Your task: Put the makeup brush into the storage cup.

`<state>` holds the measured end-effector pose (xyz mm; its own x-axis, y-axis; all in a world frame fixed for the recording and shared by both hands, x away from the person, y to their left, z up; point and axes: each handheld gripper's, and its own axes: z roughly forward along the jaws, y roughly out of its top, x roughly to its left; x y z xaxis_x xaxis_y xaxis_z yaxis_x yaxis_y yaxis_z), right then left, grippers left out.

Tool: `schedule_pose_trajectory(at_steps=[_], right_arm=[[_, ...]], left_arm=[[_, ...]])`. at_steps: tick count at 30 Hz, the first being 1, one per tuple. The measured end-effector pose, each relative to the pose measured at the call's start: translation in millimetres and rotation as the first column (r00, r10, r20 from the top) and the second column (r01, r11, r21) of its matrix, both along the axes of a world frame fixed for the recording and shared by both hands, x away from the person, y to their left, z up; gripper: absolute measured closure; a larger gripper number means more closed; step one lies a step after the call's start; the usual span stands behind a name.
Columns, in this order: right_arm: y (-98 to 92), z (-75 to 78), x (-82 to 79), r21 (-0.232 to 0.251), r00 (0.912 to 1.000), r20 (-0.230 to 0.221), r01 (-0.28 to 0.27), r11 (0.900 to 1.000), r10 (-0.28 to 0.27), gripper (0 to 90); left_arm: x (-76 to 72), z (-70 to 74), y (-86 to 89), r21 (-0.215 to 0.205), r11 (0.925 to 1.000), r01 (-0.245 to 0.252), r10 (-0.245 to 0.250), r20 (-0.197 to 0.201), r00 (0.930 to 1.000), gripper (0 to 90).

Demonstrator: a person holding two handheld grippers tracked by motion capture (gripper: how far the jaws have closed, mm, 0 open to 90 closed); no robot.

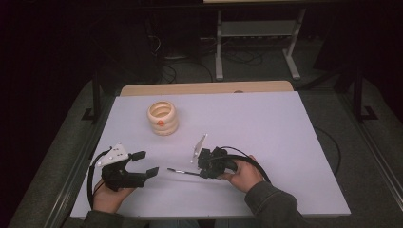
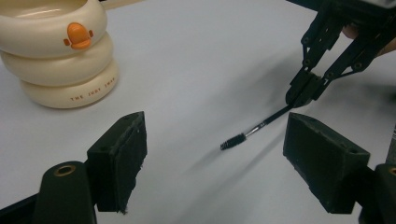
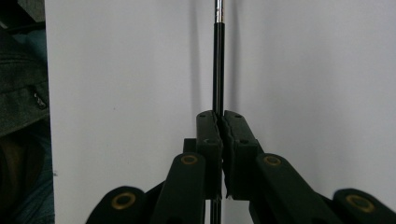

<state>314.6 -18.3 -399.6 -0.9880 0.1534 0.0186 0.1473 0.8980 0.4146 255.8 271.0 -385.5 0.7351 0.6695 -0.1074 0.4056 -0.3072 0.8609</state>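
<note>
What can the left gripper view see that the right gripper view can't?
Left gripper view: the cream holder with its orange duck mark, the brush's bristle tip, and the left gripper's open jaws. Right gripper view: a dark sleeve at the table's edge, and a close look at the jaws shut together on the handle. Both: the right gripper clamped on the thin black brush, above the white table.
</note>
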Motion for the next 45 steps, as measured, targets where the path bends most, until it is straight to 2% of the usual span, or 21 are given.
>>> schedule_pose_trajectory(at_steps=[10,15,21,24,29,37,42,45], right_arm=[[-13.6,14.9,-0.1,0.056,0.9996,0.015,0.024,0.998,-0.025,85.1],[-18.3,20.7,-0.7,0.068,0.9991,0.022,0.035,0.997,-0.037,85.0],[-25.6,37.0,0.8,0.100,0.9976,0.043,0.049,0.994,-0.053,85.0],[-27.8,43.1,0.3,0.111,0.9969,0.050,0.055,0.992,-0.061,85.1],[-30.4,51.2,-0.4,0.123,0.9966,0.052,0.057,0.991,-0.064,85.0],[-31.5,59.9,-1.2,0.150,0.9965,0.060,0.049,0.988,-0.058,85.0],[-31.7,61.9,-2.8,0.165,0.9960,0.062,0.053,0.985,-0.064,85.0],[-32.5,63.2,-3.9,0.176,0.9957,0.066,0.053,0.983,-0.065,85.0]], left_arm=[[-0.5,0.2,-2.5,0.007,1.0000,0.005,-0.005,-0.006,1.0000,22.4],[-0.3,-0.6,-4.3,0.009,0.9999,0.010,-0.010,-0.002,0.9999,22.7],[-0.7,-0.4,-7.6,0.002,0.9998,0.022,-0.022,-0.001,0.9998,23.2],[-0.6,-0.6,-9.8,0.016,0.9991,0.038,-0.038,-0.003,0.9993,23.3],[-1.4,-0.7,-13.7,0.016,0.9988,0.047,-0.047,-0.003,0.9989,23.3],[-1.3,-0.7,-19.4,0.002,0.9978,0.067,-0.067,-0.005,0.9978,24.9],[-1.0,1.3,-24.5,0.008,0.9953,0.097,-0.097,-0.005,0.9953,28.6],[-0.9,1.8,-27.3,-0.005,0.9951,0.099,-0.099,-0.012,0.9950,30.5]])
